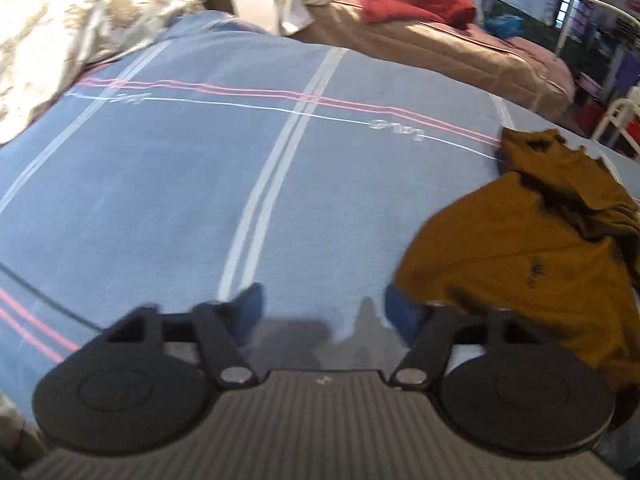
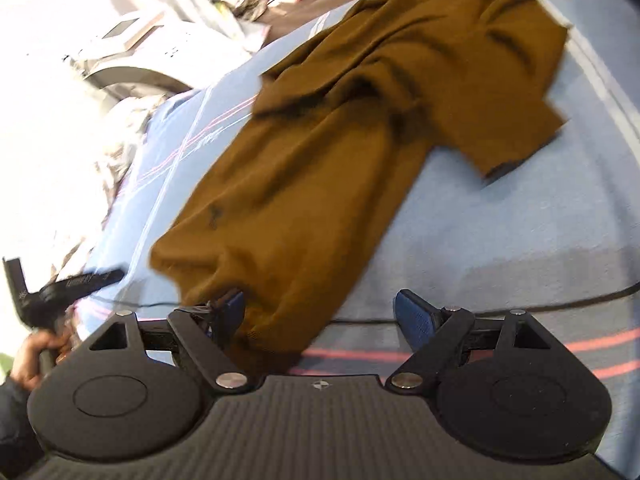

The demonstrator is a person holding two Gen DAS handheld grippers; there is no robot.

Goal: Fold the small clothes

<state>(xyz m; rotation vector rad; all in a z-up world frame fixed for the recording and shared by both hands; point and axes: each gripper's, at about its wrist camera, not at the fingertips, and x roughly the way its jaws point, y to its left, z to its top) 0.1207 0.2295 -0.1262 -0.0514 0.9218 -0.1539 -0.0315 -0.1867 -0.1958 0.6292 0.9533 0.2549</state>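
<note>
A brown T-shirt (image 2: 340, 140) lies crumpled on the blue striped bed sheet (image 2: 500, 240), its hem toward me and one sleeve at the right. My right gripper (image 2: 320, 312) is open just above the hem, its left finger touching the cloth edge. In the left wrist view the same shirt (image 1: 520, 248) lies at the right. My left gripper (image 1: 324, 308) is open and empty over bare sheet (image 1: 160, 200), its right finger beside the shirt's hem corner. The left gripper (image 2: 60, 288) also shows at the far left of the right wrist view.
A patterned beige blanket (image 1: 60, 32) is bunched at the back left. A tan mattress (image 1: 440, 48) with a red cloth (image 1: 420, 4) lies beyond the sheet. A white appliance (image 2: 152, 52) stands behind the bed. A black cable (image 2: 520, 308) runs across the sheet.
</note>
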